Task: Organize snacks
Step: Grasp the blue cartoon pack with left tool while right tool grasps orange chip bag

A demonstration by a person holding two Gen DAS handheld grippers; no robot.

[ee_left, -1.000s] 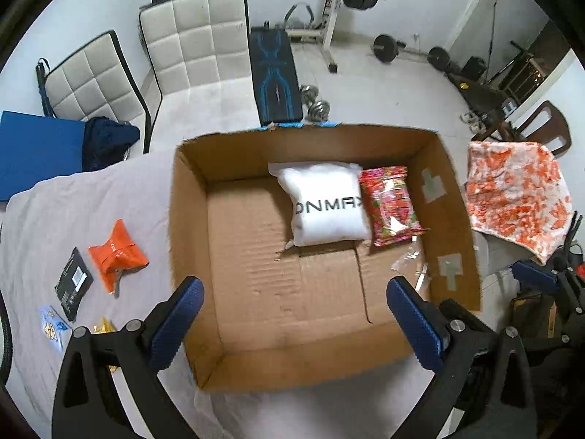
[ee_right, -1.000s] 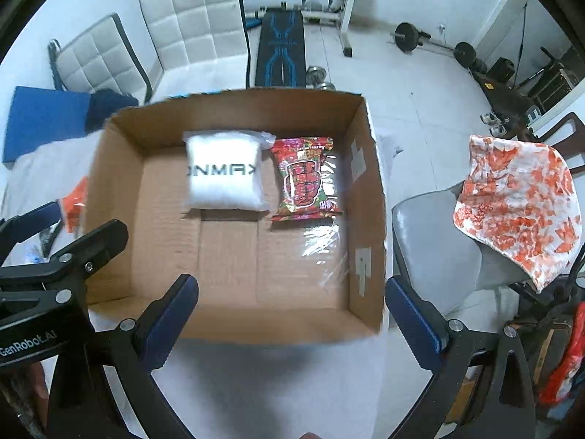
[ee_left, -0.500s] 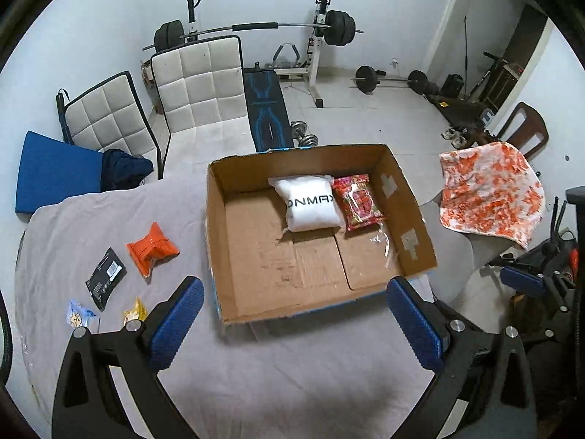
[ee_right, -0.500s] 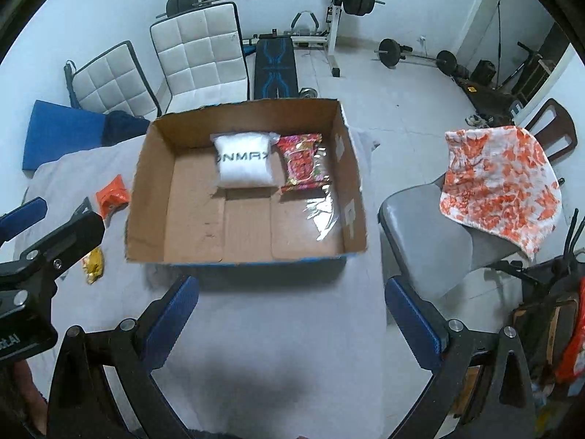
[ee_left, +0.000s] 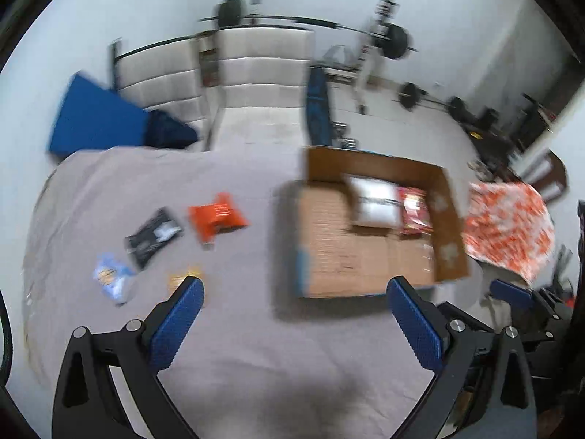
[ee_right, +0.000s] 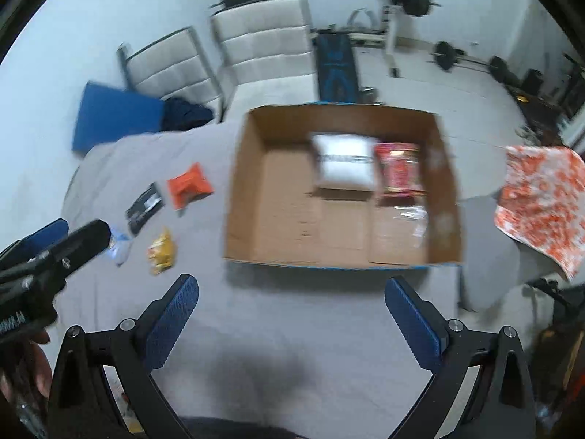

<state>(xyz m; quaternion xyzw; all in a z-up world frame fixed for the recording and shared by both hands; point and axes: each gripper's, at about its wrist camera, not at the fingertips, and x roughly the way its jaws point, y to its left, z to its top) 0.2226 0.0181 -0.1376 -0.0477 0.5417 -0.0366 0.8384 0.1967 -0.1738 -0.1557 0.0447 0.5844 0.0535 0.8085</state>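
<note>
An open cardboard box (ee_right: 241,197) (ee_left: 449,219) sits on the grey-covered table, holding a white packet (ee_right: 345,166) (ee_left: 374,206) and a red snack packet (ee_right: 400,172) (ee_left: 415,210) at its far side. Left of the box lie an orange packet (ee_left: 217,217) (ee_right: 188,186), a black packet (ee_left: 153,236) (ee_right: 144,208), a pale blue packet (ee_left: 111,280) and a yellow packet (ee_right: 161,252) (ee_left: 182,280). My left gripper (ee_left: 292,318) is open and empty, well back from the loose packets. My right gripper (ee_right: 290,314) is open and empty in front of the box.
Two white padded chairs (ee_right: 263,44), a blue pad (ee_right: 113,117) and a weight bench (ee_right: 334,64) stand behind the table. An orange-patterned cloth (ee_right: 541,197) hangs over a chair at the right. Grey cloth (ee_right: 292,347) spreads between the grippers and the box.
Both grippers have pulled back from over the box. The left view has swung left, bringing the loose packets toward the centre. Both stay open and empty.
</note>
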